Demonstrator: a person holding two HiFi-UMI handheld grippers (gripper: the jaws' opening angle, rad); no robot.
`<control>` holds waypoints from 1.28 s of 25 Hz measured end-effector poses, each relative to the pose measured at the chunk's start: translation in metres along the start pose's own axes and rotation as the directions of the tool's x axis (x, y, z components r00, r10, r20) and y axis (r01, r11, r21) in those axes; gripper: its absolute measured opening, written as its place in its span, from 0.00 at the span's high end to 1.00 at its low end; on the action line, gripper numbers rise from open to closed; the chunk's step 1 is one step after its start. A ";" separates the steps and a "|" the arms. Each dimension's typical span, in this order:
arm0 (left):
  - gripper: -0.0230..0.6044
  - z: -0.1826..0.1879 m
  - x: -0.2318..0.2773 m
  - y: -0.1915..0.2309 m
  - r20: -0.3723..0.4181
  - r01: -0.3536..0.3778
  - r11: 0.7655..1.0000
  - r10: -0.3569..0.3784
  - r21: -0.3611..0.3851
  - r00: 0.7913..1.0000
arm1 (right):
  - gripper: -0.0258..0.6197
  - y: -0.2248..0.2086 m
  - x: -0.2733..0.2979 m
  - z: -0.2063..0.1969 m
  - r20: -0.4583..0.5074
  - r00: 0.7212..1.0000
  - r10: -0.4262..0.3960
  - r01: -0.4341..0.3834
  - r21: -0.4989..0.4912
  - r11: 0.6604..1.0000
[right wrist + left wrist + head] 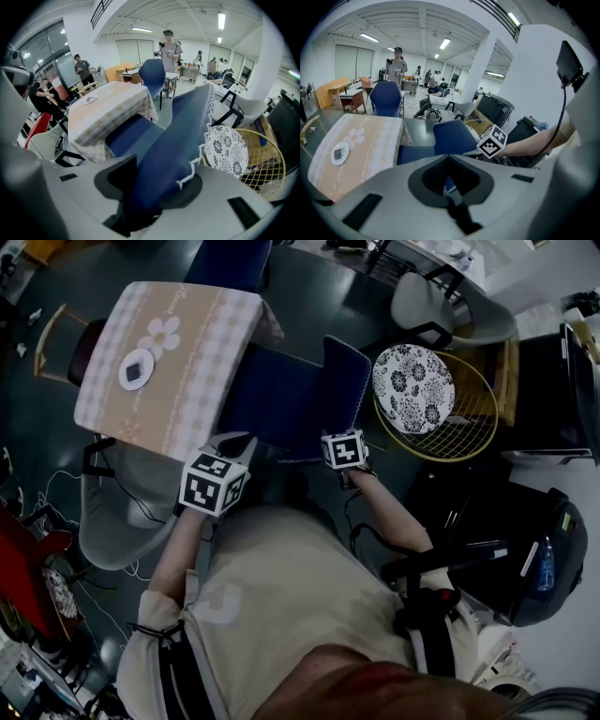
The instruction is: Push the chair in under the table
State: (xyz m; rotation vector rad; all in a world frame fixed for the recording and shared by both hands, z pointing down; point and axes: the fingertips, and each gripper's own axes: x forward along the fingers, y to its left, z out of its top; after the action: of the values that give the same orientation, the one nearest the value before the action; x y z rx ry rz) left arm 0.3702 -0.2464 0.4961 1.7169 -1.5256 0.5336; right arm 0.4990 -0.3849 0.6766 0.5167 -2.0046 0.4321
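A blue chair stands at the table [178, 352] with the checked cloth, its seat [272, 395] partly under the tabletop. My right gripper [337, 434] is shut on the top edge of the chair's backrest [342, 381]. In the right gripper view the padded backrest [183, 136] fills the gap between the jaws of the right gripper [154, 187], with the seat [131, 136] and table [108, 108] beyond. My left gripper [236, 440] is shut with nothing in it, hovering by the seat's near left corner. The left gripper [450, 194] looks over the backrest [452, 138] and table [361, 140].
A yellow wire chair with a patterned cushion [412, 388] stands just right of the blue chair. A grey chair [122, 512] sits at the table's near left, another blue chair [230, 263] at its far side. A small white dish [136, 369] lies on the cloth. People stand in the background.
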 end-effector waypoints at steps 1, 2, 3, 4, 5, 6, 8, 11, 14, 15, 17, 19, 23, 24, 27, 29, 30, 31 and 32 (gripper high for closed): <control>0.95 0.000 0.000 -0.001 -0.001 0.000 1.000 0.000 0.003 1.000 | 0.72 0.002 0.000 -0.002 -0.001 1.000 0.004 -0.004 0.002 1.000; 0.95 0.002 0.000 -0.002 0.000 0.001 1.000 -0.001 0.005 1.000 | 0.72 0.003 0.000 -0.002 0.000 1.000 0.004 -0.004 0.003 1.000; 0.95 0.004 0.001 -0.002 0.002 0.003 1.000 -0.003 0.008 1.000 | 0.72 0.003 -0.001 -0.002 0.002 1.000 0.001 -0.001 0.004 1.000; 0.95 0.005 0.001 -0.003 0.004 0.005 1.000 -0.005 0.011 1.000 | 0.72 0.003 -0.001 -0.001 0.006 1.000 -0.002 0.002 0.006 1.000; 0.95 0.006 0.001 -0.002 0.005 0.007 1.000 -0.007 0.013 1.000 | 0.72 0.004 -0.002 0.000 0.009 1.000 -0.004 0.004 0.007 1.000; 0.95 0.006 0.000 -0.002 0.004 0.008 1.000 -0.008 0.014 1.000 | 0.72 0.005 -0.002 0.002 0.010 1.000 -0.005 0.005 0.006 1.000; 0.95 0.005 -0.001 0.000 0.002 0.010 1.000 -0.010 0.013 1.000 | 0.72 0.008 -0.004 0.006 0.017 1.000 -0.006 0.006 -0.001 1.000; 0.95 0.005 -0.002 0.002 0.014 0.009 1.000 -0.009 0.011 1.000 | 0.72 0.012 -0.003 0.014 0.042 0.999 0.000 0.001 -0.012 1.000; 0.95 0.002 -0.009 0.011 0.035 -0.013 1.000 0.013 -0.013 0.999 | 0.72 0.023 0.004 0.015 0.032 0.999 0.007 -0.006 -0.037 0.999; 0.95 0.000 -0.011 0.013 0.035 -0.013 1.000 0.014 -0.019 0.999 | 0.72 0.026 0.004 0.013 0.023 1.000 0.004 -0.003 -0.038 0.999; 0.95 -0.002 -0.011 0.013 0.023 0.000 1.000 0.001 -0.016 1.000 | 0.71 0.028 0.000 0.007 0.011 1.000 0.002 -0.002 -0.028 1.000; 0.95 -0.003 -0.009 0.008 0.011 0.008 1.000 -0.008 -0.004 1.000 | 0.71 0.027 -0.003 0.004 0.008 1.000 0.012 -0.011 -0.028 1.000; 0.95 0.000 -0.010 0.001 0.011 -0.001 1.000 0.001 0.004 1.000 | 0.71 0.026 -0.009 0.000 0.011 0.999 0.040 -0.040 -0.042 0.998; 0.95 0.000 -0.011 0.001 0.012 -0.006 1.000 0.006 0.007 1.000 | 0.71 0.026 -0.010 -0.001 0.012 0.999 0.048 -0.047 -0.044 0.998; 0.95 0.000 -0.016 0.006 0.011 -0.034 0.999 0.034 -0.001 0.999 | 0.71 0.025 -0.011 -0.001 0.013 0.997 0.073 -0.072 -0.055 0.996; 0.95 -0.002 -0.015 0.010 0.003 -0.038 0.999 0.038 -0.014 0.999 | 0.70 0.017 -0.013 -0.009 -0.021 0.998 0.060 -0.061 -0.046 0.997; 0.95 -0.004 -0.013 0.011 -0.003 -0.034 0.999 0.034 -0.019 0.999 | 0.70 0.011 -0.015 -0.017 -0.052 0.998 0.042 -0.044 -0.033 0.998; 0.95 -0.006 -0.011 0.013 -0.007 -0.033 0.999 0.033 -0.024 0.999 | 0.70 0.007 -0.016 -0.022 -0.073 0.997 0.031 -0.033 -0.024 0.999; 0.95 -0.008 -0.009 0.014 -0.010 -0.034 0.999 0.034 -0.029 0.999 | 0.70 0.005 -0.015 -0.020 -0.072 0.997 0.033 -0.035 -0.023 0.999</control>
State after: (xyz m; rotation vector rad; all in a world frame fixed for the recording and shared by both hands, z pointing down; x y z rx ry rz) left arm 0.3560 -0.2343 0.4978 1.6668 -1.5507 0.5342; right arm 0.5174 -0.3675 0.6723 0.4473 -1.9500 0.4409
